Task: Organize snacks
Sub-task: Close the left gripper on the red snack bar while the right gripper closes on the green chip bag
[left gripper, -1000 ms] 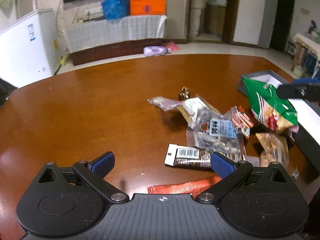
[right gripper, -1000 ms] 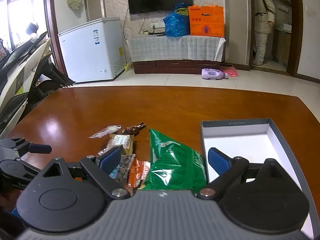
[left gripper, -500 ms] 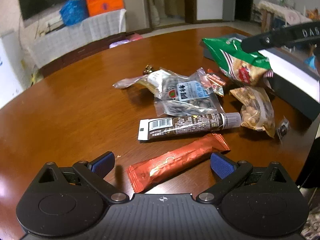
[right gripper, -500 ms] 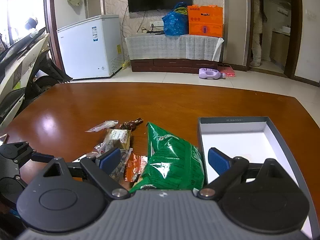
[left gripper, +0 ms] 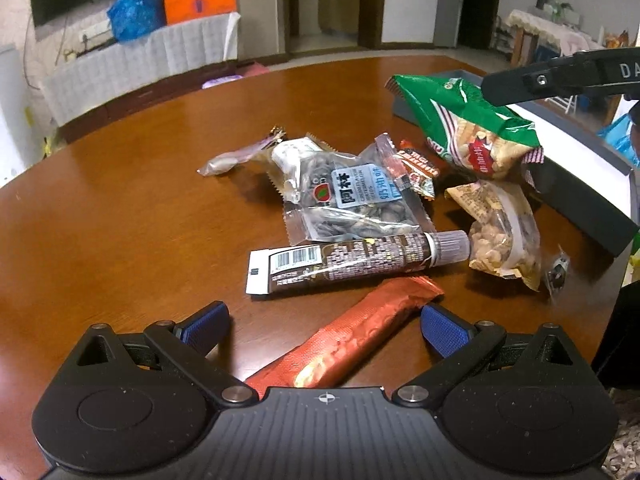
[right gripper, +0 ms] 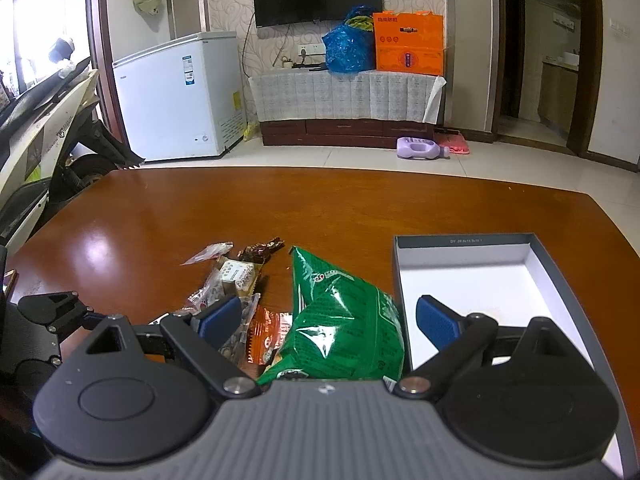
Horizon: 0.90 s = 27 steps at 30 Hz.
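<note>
Lying on a brown table (left gripper: pixel 120 208), a clear seed packet (left gripper: pixel 352 204) reads "CREAM FLAVOR WATERMELON" on its blue label. A brown tube (left gripper: pixel 352 262) shows a barcode. The left gripper (left gripper: pixel 325 326) is spread wide around a red snack bar (left gripper: pixel 352 340), whose near end is hidden. The right gripper (right gripper: pixel 328 316), also spread, straddles a green bag (right gripper: pixel 344 320) beside a grey box (right gripper: pixel 464 242); the box's rim print is too small to read.
</note>
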Available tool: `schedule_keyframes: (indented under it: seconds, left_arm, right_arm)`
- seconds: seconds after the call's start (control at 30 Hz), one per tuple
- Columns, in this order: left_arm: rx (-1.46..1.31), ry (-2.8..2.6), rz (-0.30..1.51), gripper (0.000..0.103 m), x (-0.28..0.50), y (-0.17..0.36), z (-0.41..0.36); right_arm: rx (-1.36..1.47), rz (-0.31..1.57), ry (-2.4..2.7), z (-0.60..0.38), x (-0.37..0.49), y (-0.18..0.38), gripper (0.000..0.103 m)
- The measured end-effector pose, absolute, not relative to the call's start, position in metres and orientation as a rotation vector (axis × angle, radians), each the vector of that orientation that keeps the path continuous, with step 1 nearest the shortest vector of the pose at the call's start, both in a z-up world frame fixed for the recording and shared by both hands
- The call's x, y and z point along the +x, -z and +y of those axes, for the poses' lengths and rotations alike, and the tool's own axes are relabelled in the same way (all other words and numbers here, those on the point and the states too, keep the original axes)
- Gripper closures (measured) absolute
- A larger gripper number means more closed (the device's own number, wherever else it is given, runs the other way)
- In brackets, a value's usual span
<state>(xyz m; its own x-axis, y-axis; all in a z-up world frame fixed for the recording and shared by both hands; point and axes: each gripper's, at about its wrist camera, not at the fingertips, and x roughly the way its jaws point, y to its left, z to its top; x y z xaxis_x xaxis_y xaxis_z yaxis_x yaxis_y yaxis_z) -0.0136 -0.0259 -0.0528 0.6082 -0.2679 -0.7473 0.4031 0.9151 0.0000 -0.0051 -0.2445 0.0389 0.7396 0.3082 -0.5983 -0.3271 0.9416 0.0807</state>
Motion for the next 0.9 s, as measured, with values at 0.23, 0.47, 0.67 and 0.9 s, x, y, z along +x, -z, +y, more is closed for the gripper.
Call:
schedule_keyframes:
  seconds: [0.23, 0.47, 0.67, 0.9]
  left_arm:
    - [0.203, 0.448, 0.812, 0.006, -0.021, 0.052, -0.035]
    - [0.203, 0.464, 0.815, 0.017, -0.022, 0.049, -0.038]
    - [0.208, 0.497, 0.797, 0.039, -0.027, 0.045, -0.038]
    - [0.203, 0.513, 0.803, 0.055, -0.025, 0.043, -0.035]
  right_arm:
    - [-0.033, 0.652, -0.343, -0.244, -0.005, -0.04, 0.008]
    - [-0.055, 0.654, -0.334, -0.238, -0.003, -0.036, 0.008]
    - [-0.078, 0.666, -0.325, -0.23, -0.002, -0.032, 0.008]
    - [-0.113, 0.699, -0.311, -0.227, 0.003, -0.021, 0.008]
